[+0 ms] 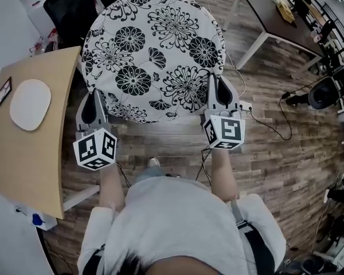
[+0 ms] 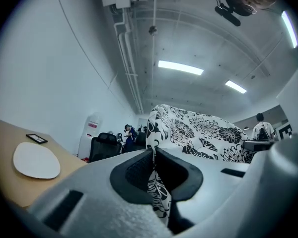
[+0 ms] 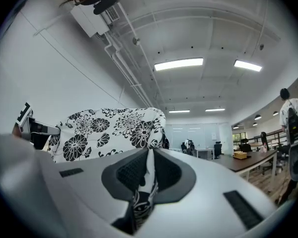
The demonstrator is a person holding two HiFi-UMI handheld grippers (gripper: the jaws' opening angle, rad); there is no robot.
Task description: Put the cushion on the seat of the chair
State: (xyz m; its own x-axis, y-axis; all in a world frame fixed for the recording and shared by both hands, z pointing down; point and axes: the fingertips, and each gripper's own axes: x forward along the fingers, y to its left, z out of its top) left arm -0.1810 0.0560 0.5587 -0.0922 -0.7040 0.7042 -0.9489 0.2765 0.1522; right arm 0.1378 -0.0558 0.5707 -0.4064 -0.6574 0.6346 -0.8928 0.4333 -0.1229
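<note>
Head view: the floral cushion [image 1: 155, 50] is held out ahead, with the left gripper [image 1: 93, 110] and right gripper [image 1: 219, 96] each pinching its near rim, equally close. A black office chair [image 1: 74, 7] peeks out beyond its far-left edge, seat hidden. Left gripper view: jaws clamped on fabric, cushion spreading ahead-right. Right gripper view: clamped too, cushion stretching ahead-left.

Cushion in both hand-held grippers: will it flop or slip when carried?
Probably light and fairly firm: the cushion holds its round shape, gripped only at its near edge by the left hand-held gripper and right hand-held gripper. That edge pinches thin between the jaws, so it might slip if swung.
</note>
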